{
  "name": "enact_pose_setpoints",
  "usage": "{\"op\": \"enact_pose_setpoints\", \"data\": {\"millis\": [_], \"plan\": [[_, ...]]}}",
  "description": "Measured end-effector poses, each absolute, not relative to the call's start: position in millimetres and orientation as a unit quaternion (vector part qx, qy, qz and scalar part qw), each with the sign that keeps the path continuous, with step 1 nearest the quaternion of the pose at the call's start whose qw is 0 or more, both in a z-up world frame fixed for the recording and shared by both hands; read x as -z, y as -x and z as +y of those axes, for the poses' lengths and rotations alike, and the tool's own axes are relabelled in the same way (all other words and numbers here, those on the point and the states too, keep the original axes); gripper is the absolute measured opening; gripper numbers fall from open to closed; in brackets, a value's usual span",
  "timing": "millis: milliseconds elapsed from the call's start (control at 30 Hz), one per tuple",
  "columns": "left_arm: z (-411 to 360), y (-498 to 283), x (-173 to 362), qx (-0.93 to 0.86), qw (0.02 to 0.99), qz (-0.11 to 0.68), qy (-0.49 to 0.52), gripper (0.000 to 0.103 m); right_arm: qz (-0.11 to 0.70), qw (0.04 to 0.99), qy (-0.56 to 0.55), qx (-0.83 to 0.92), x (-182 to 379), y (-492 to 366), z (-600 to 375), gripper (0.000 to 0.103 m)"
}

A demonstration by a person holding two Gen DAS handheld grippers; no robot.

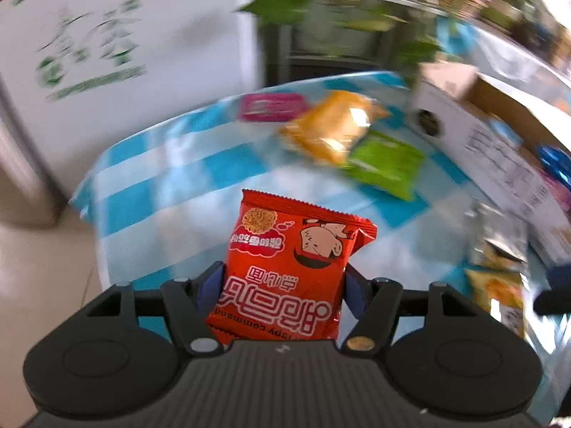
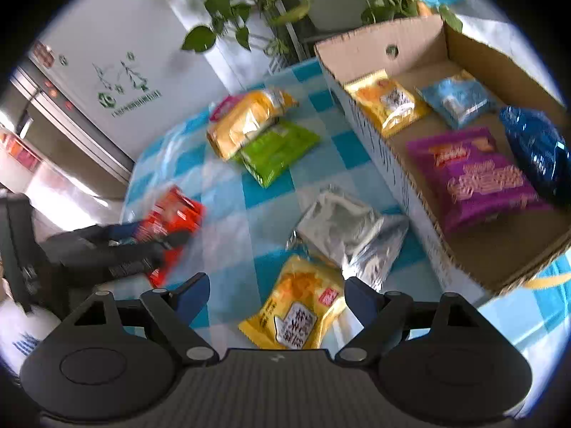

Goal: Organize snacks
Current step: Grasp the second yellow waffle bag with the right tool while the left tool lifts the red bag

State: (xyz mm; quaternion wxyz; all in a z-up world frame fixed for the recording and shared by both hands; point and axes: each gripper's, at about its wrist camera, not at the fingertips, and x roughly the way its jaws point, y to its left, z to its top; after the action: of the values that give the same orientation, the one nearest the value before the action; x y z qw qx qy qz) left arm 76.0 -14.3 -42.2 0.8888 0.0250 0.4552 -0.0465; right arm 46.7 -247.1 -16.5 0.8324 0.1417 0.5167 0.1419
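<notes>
Snacks lay scattered over a blue-and-white checked tablecloth [image 2: 228, 192], several already in an open cardboard box [image 2: 399, 185] at the right. Left gripper [image 1: 282, 285] was clamped on a red crinkly noodle-snack packet [image 1: 289, 267], blue pads pressing both side edges, packet standing upright between them, above the cloth. Right gripper [image 2: 276, 294] stood with jaws apart, gripping nothing, a yellow foil snack packet [image 2: 296, 306] lying on the cloth between its fingertips; contact with the pads could not be told. Just beyond that packet, touching it, lay a silver foil pouch [image 2: 346, 228]. Farther out, a large yellow bag [image 2: 246, 121] overlapped a green packet [image 2: 278, 149], with a pink packet [image 1: 273, 107] behind them near the far table edge. Inside the box: a small yellow packet [image 2: 389, 101], a pale blue packet [image 2: 458, 98], a purple bag [image 2: 474, 178], a dark blue shiny bag [image 2: 535, 149]. White cabinet with green tree print [image 2: 121, 82] and trailing green plant [image 2: 228, 3] stood behind.
</notes>
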Motion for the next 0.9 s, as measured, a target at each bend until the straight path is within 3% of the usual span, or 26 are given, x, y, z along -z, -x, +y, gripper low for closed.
{"op": "enact_pose_setpoints", "data": {"millis": [300, 633, 900], "plan": [[-14.3, -74.2, 53.4, 0.001, 0.886, 0.463, -0.026, 0.071, 0.554, 0.820, -0.125, -0.073, 45.7, -39.5, -230.6, 0.087], [-2.8, -81.6, 66.0, -0.038, 0.873, 0.486, -0.001, 0.103, 0.537, 0.839, -0.093, -0.010, 58.2, -39.7, -212.5, 0.090], [0.1, -82.8, 67.7, -0.036, 0.871, 0.489, 0.008, 0.103, 0.529, 0.848, -0.021, 0.007, 62.7, -36.5, -190.6, 0.091]]}}
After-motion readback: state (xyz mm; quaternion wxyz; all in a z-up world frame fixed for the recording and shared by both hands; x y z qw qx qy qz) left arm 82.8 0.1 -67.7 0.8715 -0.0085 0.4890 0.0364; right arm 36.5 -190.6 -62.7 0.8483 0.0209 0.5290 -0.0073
